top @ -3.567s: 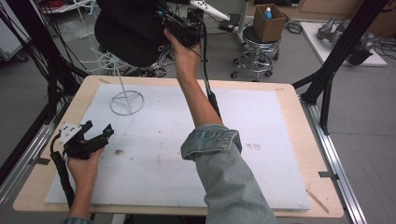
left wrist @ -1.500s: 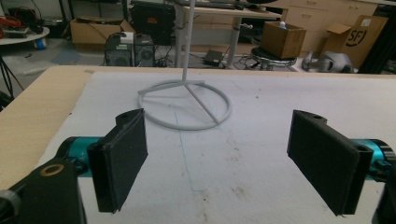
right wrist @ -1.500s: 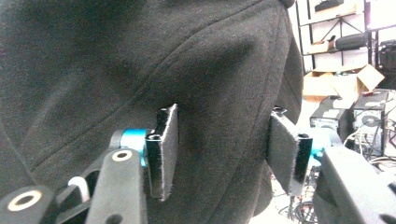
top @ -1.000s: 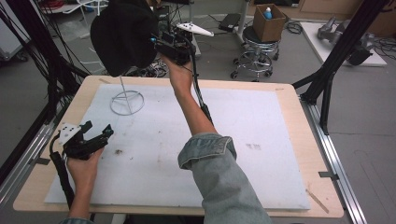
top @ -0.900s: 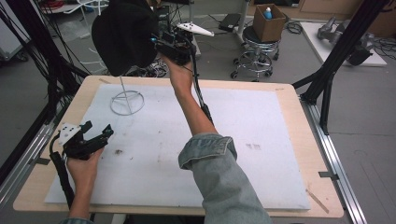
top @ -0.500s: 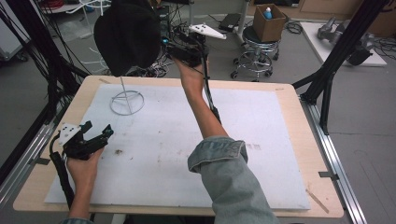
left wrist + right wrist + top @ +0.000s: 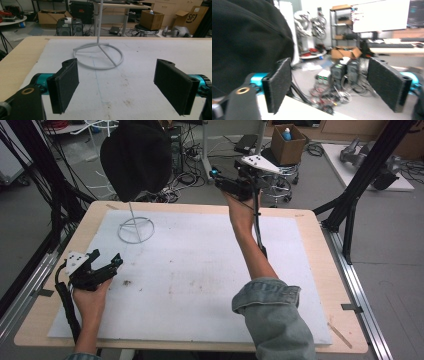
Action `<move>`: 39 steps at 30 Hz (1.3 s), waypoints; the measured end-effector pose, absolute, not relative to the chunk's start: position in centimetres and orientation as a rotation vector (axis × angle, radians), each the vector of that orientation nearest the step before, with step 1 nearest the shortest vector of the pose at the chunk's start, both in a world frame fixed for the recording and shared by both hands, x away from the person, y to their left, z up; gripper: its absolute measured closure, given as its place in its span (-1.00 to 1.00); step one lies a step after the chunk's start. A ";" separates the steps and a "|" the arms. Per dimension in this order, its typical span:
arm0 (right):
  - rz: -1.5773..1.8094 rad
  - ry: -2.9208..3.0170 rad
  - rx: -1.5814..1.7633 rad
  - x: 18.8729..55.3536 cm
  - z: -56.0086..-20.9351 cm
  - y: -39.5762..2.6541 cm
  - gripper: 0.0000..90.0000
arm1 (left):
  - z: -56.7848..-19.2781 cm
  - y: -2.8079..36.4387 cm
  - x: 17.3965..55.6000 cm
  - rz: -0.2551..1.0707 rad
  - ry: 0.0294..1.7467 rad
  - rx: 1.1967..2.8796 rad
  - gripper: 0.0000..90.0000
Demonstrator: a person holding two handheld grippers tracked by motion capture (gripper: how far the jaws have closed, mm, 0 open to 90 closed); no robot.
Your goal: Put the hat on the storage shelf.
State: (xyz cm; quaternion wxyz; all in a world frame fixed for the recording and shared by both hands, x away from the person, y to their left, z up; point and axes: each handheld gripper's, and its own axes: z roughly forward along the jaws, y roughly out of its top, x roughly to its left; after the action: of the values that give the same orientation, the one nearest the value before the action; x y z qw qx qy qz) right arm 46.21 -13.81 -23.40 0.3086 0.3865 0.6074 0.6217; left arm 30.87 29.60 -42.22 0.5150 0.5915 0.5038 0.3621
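High view: a black fabric hat (image 7: 136,157) sits atop a white wire stand (image 7: 135,227) at the table's far left; the outstretched right gripper (image 7: 227,184), jaws just opened and empty, hangs beside it. Left gripper (image 7: 107,265) rests open, its stand's top cut off.

You're in a lab or workshop: black metal frame struts (image 7: 363,180) around your white-topped wooden table (image 7: 200,265), tangled cables on the grey floor (image 7: 190,175), brown cardboard boxes (image 7: 51,17), shelving racks (image 7: 342,22), computer towers (image 7: 65,26).
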 end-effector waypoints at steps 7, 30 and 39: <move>1.572 1.575 1.037 44.4 -24.1 -17.0 -0.72 | -42.2 29.5 30.9 0.875 1.209 1.428 -0.55; 1.433 1.480 1.115 35.8 -31.3 -27.6 -0.73 | -42.1 28.8 31.0 0.897 1.192 1.457 -0.55; 1.355 1.531 1.220 33.3 -34.0 -29.4 -0.78 | -42.1 28.7 31.0 0.902 1.189 1.469 -0.55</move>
State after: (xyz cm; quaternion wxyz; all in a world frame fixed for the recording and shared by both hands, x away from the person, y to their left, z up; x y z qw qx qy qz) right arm 33.27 -29.42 -33.95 0.3711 0.4757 0.5972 0.5286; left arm 31.00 28.70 -42.08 0.5002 0.6076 0.4915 0.3729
